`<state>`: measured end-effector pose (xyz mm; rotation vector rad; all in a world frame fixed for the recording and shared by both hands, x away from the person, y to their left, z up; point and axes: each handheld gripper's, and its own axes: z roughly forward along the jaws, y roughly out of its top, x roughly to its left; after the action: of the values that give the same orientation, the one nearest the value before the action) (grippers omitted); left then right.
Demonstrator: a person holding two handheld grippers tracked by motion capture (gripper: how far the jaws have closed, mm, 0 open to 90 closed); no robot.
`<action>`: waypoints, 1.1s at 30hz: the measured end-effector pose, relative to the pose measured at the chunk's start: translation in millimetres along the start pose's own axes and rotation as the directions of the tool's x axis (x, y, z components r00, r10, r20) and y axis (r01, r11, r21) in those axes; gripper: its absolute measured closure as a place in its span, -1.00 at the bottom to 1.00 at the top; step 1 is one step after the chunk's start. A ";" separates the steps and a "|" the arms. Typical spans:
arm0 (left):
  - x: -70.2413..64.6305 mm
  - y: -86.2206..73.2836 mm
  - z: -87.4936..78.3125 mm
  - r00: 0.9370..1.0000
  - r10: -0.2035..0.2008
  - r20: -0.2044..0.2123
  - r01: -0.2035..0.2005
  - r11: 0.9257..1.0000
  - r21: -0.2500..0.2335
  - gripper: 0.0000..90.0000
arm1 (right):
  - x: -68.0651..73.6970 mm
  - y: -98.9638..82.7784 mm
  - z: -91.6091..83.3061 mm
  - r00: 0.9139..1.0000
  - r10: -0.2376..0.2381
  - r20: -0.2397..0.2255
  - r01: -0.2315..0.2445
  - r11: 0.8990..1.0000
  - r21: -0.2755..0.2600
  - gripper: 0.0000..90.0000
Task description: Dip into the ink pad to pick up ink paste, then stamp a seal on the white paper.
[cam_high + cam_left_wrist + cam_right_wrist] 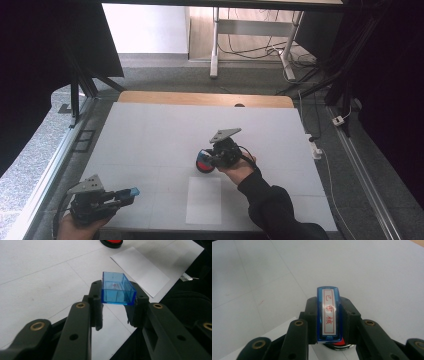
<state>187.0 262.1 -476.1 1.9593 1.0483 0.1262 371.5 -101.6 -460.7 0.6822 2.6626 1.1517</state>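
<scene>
On the desk (pixel 150 135), near its middle, the right tool (pixel 202 161) is held level, pointing left in the high view, with a hand (pixel 240 169) wrapped around its body. A blue stamp (pixel 329 315) is clamped between its jaws; in the right gripper view the stamp is seen standing on end between the pads, its white label with red characters facing the camera. Both pads are pressed on the stamp's narrow sides, so the tool is closed on it. Directly below the stamp a red ink pad (pixel 203 165) in a black round case is seen, just under the jaw tips; whether the stamp touches the ink cannot be told.

At the desk's near left corner the left tool (pixel 131 193) is held by the other hand (pixel 75 227), pointing right in the high view. A clear blue plastic cap (pixel 117 288), box-shaped and hollow, is gripped between its jaws, open end turned up and away from the camera. Pads are seen tight on the cap's two sides, so this tool is closed on it too, and the cap is carried above the desk, not resting on it.

A white paper sheet (pixel 204 200) lies flat on the desk between the two tools, just in front of the ink pad. Both tools are kept well apart.
</scene>
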 end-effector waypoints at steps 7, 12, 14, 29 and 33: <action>0.1 -0.1 0.0 1.000 0.000 0.001 0.000 1.000 0.000 0.53 | 3.9 0.0 -7.0 1.000 -0.024 -0.015 0.024 1.000 -0.007 0.58; 0.1 -0.1 -0.1 1.000 0.000 0.002 0.000 1.000 0.000 0.53 | 7.4 0.1 -9.2 0.999 -0.033 -0.028 0.033 0.999 -0.008 0.58; 0.0 -0.1 0.0 1.000 0.001 0.002 -0.001 1.000 0.000 0.53 | 9.3 0.4 -10.3 0.999 -0.037 -0.034 0.037 0.999 -0.005 0.58; 0.0 -0.5 -0.6 1.000 -0.001 0.003 0.001 1.000 0.000 0.53 | 21.5 1.7 -22.3 0.997 -0.060 -0.054 0.058 0.998 -0.038 0.58; 0.1 -0.6 -0.8 1.000 -0.001 0.005 0.001 1.000 -0.002 0.53 | 23.4 0.8 -25.9 0.997 -0.054 -0.059 0.051 0.998 -0.046 0.58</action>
<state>186.4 262.8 -476.1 1.9569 1.0454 0.1219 342.9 -107.0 -441.5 0.5757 2.6785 1.2320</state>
